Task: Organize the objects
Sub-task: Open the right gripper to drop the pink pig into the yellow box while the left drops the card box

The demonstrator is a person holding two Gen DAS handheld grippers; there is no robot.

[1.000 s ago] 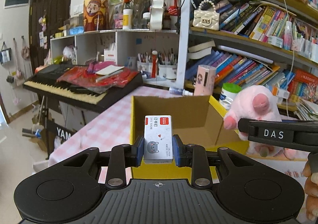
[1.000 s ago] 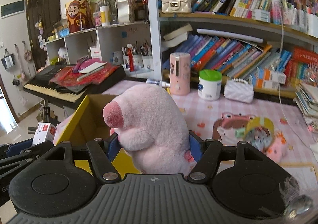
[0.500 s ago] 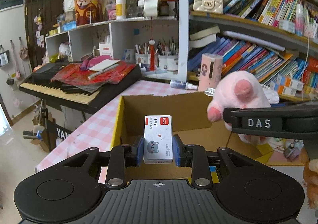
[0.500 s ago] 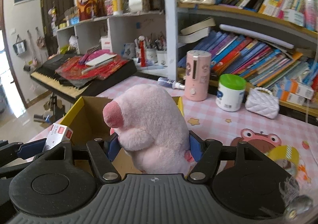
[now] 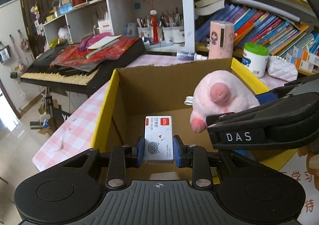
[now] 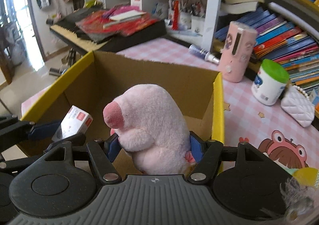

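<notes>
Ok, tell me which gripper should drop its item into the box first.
Probably the left gripper. Its staple box hangs over bare floor of the cardboard box. The right gripper holds the pink plush near the box's right wall.

The cardboard box (image 5: pixel 159 89) is plain brown inside with bright yellow outer walls and rim. Over its opening, the plush toy (image 6: pixel 153 125) is pale pink with a darker rose snout. Beside it, the staple box (image 5: pixel 158 140) is white with red labels and a small grey cat face, clamped between blue pads (image 5: pixel 139 151). Under the box, the tablecloth (image 6: pixel 247 115) is pink-and-white check; just beyond the box stands a white jar (image 6: pixel 269 85) with a green lid.
</notes>
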